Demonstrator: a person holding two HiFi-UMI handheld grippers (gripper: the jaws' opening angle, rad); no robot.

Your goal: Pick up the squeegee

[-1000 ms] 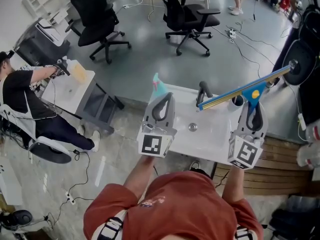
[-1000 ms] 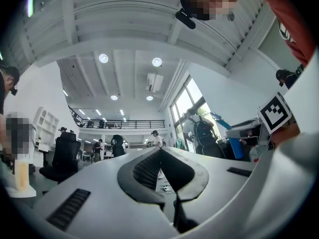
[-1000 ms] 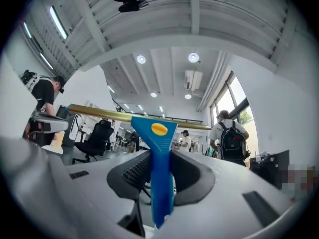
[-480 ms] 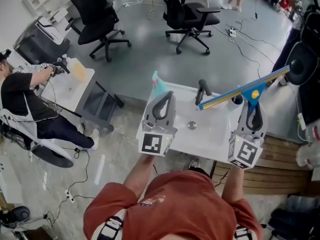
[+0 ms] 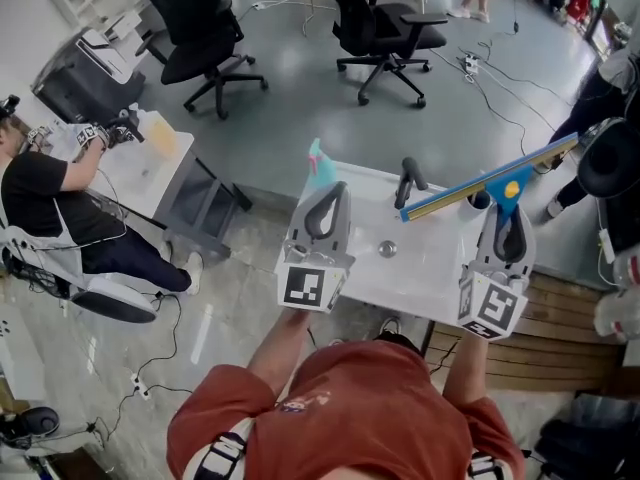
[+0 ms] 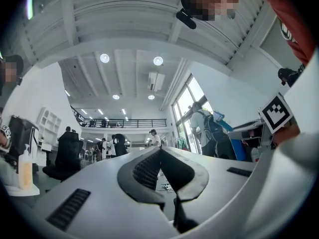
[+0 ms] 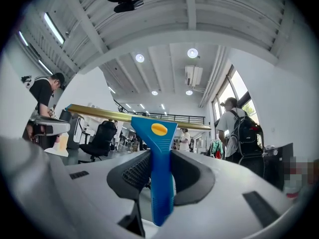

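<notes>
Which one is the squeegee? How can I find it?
Find the white sink, then the right gripper over its right side. The squeegee clamped there alone has a blue handle, yellow dot and long gold bar.

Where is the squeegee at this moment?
The squeegee is at the right of the head view, its blue handle held by the right gripper over the sink; the blade's left end is near the faucet.
</notes>
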